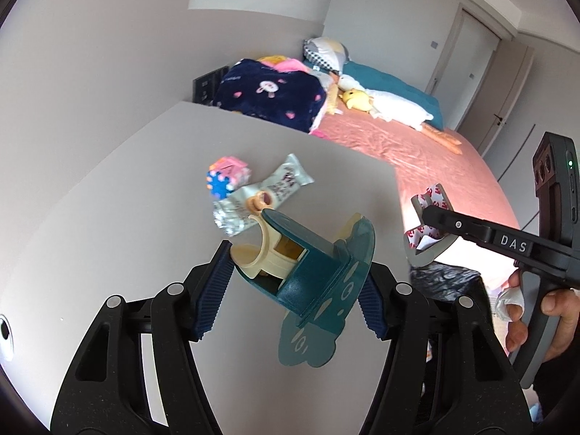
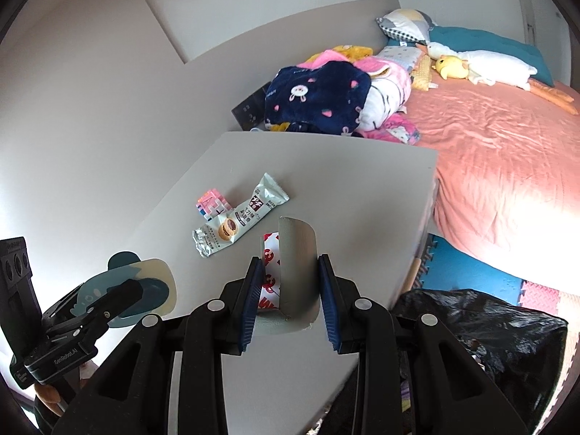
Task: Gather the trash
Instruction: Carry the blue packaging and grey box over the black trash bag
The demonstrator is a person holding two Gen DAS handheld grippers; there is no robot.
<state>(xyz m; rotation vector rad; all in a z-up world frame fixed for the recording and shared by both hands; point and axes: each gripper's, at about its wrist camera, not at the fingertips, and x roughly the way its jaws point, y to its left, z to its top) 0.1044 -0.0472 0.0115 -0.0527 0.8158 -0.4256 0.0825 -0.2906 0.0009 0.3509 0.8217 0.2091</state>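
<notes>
While both grippers hold trash clear of the table (image 2: 362, 181), we view a bedroom.

Beyond the fingers, we see a bed (image 2: 507, 152) and, beside them, a black bag (image 2: 489, 326). Ahead of our fingers lie a snack wrapper (image 2: 239, 217) and a pink cube (image 2: 212, 204). Left gripper (image 1: 295, 282) is clamped on a teal holder (image 1: 319, 268); right gripper (image 2: 290, 297) pinches grey cardboard (image 2: 297, 253). We judge the lopsided holder may twist free and the thin card may slip.

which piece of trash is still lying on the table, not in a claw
The silver snack wrapper, lying flat on the grey table beside the pink puzzle cube. The teal plastic holder and the folded card are each held in a claw.
</notes>
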